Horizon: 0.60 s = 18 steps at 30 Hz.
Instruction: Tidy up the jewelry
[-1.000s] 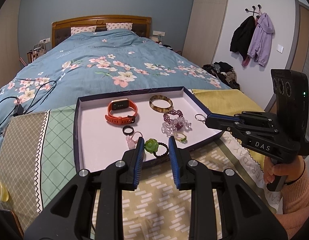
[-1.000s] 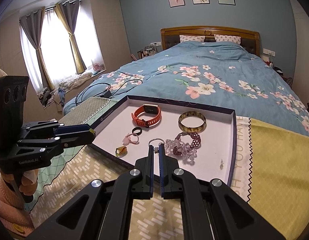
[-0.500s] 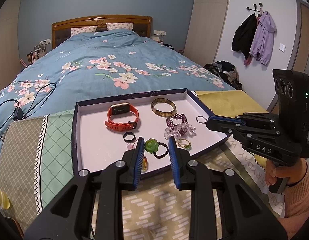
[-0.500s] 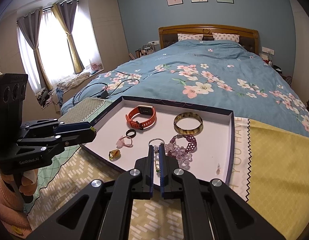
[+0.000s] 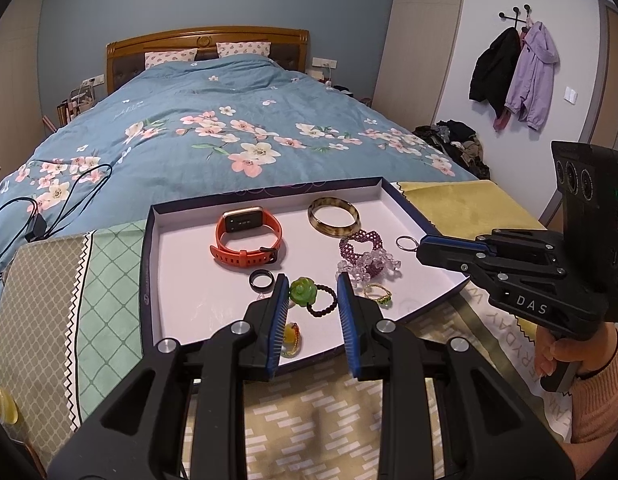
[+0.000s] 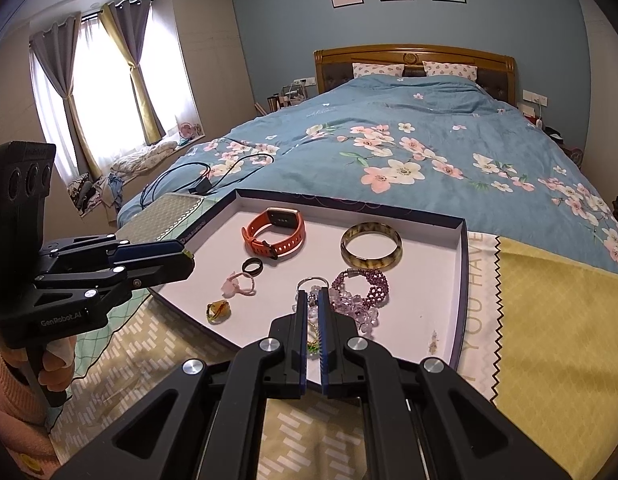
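tray [image 5: 149, 264]: shallow, rectangular, dark rim, pale matte floor
left gripper [image 5: 313, 292]: ribbed blue jaws wide, flanking green rose bracelet [image 5: 309, 294] in tray
right gripper [image 6: 314, 300]: jaws narrow, pinching thin metal key ring [image 6: 311, 283] above tray

pink ring [image 5: 265, 299] mostly behind left hand-held gripper [image 5: 309, 292]

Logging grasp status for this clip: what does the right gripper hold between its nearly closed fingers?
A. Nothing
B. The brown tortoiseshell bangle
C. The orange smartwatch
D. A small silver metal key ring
D: the right gripper is shut on the small silver metal key ring, which sticks out past its tips, while the orange smartwatch and brown tortoiseshell bangle lie untouched in the white tray.
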Available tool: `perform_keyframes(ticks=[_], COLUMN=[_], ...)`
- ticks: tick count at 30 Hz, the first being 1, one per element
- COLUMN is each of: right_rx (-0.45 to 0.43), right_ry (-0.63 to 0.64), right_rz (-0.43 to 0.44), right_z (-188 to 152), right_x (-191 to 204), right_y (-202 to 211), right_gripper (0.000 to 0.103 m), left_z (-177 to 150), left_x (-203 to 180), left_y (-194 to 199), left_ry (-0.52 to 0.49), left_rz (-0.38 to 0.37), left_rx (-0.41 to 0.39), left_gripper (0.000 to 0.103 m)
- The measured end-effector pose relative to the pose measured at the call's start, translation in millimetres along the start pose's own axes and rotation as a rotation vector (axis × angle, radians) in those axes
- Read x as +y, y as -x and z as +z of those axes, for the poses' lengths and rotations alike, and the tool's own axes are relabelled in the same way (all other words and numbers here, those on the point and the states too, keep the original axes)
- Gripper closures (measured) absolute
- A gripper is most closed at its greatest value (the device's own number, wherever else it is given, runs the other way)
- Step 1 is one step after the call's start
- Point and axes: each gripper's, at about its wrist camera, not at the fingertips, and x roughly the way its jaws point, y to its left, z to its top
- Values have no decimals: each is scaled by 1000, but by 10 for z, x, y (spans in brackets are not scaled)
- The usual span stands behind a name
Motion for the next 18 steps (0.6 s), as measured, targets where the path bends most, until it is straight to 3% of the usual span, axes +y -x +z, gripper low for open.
perform_keyframes(ticks=[18], right_rx=[18], right_ry=[-15], right_rz=[-14], right_z=[21], right_x=[-75], right_y=[-96], right_gripper=[100], left_z=[18], left_x=[42], left_y=[-171], left_ry=[13], left_rz=[15], left_rx=[19], left_gripper=[78])
